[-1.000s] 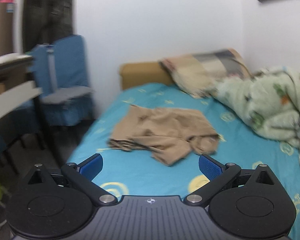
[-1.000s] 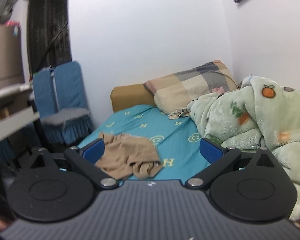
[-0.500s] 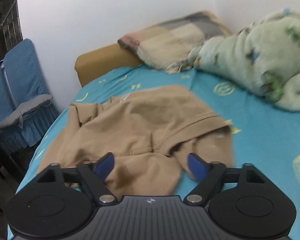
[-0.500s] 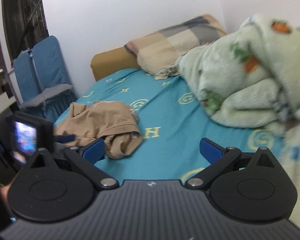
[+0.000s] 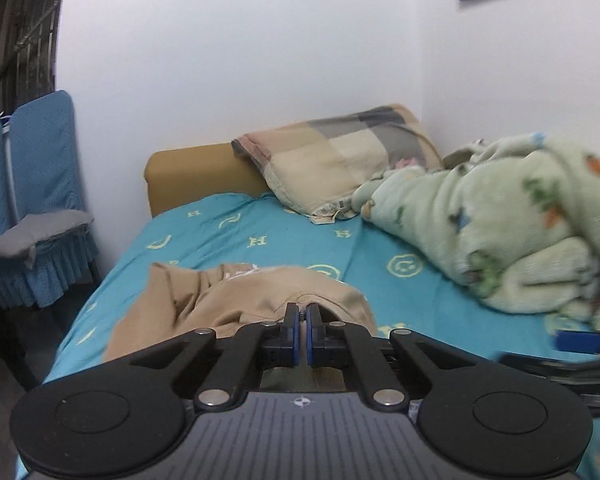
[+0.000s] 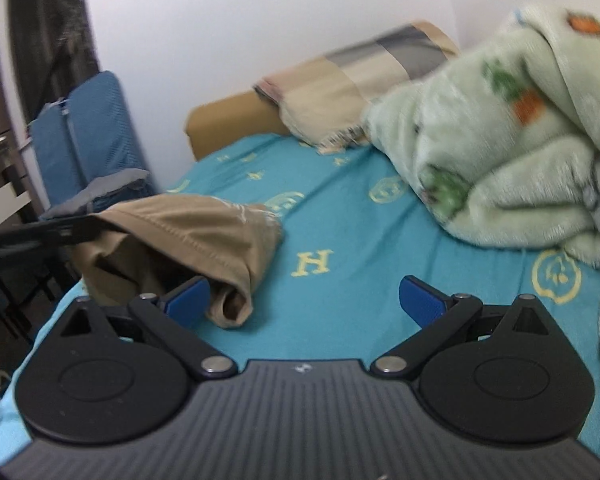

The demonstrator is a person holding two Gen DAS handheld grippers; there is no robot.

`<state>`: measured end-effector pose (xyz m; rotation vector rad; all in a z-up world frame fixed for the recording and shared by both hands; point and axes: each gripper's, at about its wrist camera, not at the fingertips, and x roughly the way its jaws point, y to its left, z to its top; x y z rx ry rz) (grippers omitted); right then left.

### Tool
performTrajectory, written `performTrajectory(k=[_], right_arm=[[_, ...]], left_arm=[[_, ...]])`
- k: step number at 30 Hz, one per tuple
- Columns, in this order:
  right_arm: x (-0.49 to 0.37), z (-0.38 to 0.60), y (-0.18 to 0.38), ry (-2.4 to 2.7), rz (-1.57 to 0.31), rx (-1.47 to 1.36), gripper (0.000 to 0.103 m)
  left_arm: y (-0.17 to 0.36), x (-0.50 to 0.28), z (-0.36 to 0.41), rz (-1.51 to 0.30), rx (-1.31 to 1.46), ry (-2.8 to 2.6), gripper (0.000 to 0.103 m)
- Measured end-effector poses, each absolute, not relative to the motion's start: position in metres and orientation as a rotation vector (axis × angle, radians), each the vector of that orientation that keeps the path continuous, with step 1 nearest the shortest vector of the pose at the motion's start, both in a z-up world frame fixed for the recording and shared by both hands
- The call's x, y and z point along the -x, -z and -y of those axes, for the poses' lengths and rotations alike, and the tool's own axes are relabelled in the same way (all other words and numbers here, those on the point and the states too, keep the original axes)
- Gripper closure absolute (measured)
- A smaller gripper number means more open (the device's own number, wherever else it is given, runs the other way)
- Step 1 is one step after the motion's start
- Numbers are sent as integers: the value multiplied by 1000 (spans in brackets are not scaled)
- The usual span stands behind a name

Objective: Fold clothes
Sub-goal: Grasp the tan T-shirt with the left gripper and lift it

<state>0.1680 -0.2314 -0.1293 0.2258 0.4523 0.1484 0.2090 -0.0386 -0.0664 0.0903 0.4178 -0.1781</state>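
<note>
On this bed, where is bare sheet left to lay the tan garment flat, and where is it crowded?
Bare sheet runs down the middle, bordered by the tan garment on one side and the green blanket on the other, up to the pillow. The blanket side is crowded. The left gripper pinches the garment; the right gripper hangs open over bare sheet.

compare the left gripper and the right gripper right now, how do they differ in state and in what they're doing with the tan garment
The left gripper has its jaws closed, pinching an edge of the tan garment; the right gripper has its jaws wide apart and holds nothing. The left lifts part of the cloth off the blue sheet; the right sits low beside the garment's near end. Both have black bodies with blue pads.
</note>
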Motion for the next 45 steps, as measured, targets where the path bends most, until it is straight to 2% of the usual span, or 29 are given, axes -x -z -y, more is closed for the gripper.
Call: performTrajectory(k=[7, 13, 19, 27, 30, 35, 39, 40, 42, 44, 45], right_arm=[[-124, 200, 108, -294, -403, -146, 0], [-78, 163, 91, -364, -455, -84, 0], [-82, 120, 112, -395, -542, -54, 0], [-131, 103, 170, -345, -659, -7, 0], [-148, 114, 175, -234, -586, -71, 0], [-156, 152, 147, -134, -386, -273, 0], [-163, 166, 146, -140, -413, -324, 0], [-164, 168, 149, -142, -432, -333, 0], [-169, 172, 152, -144, -469, -350, 0], [-169, 171, 151, -147, -480, -355, 0], [-168, 169, 150, -148, -480, -354, 0]], left_arm=[[25, -99, 17, -368, -4, 157, 100], [13, -51, -4, -340, 72, 140, 100], [3, -4, -26, -312, 148, 122, 100], [20, -32, -91, -413, 330, -83, 100], [23, -48, -106, -440, 334, -159, 100], [45, -85, -94, -542, 282, -194, 100], [65, -106, -71, -633, 201, -148, 98], [67, -107, -67, -644, 180, -132, 96], [66, -100, -60, -646, 154, -111, 85], [63, -93, -51, -656, 144, -85, 60], [60, -87, -47, -650, 136, -65, 55]])
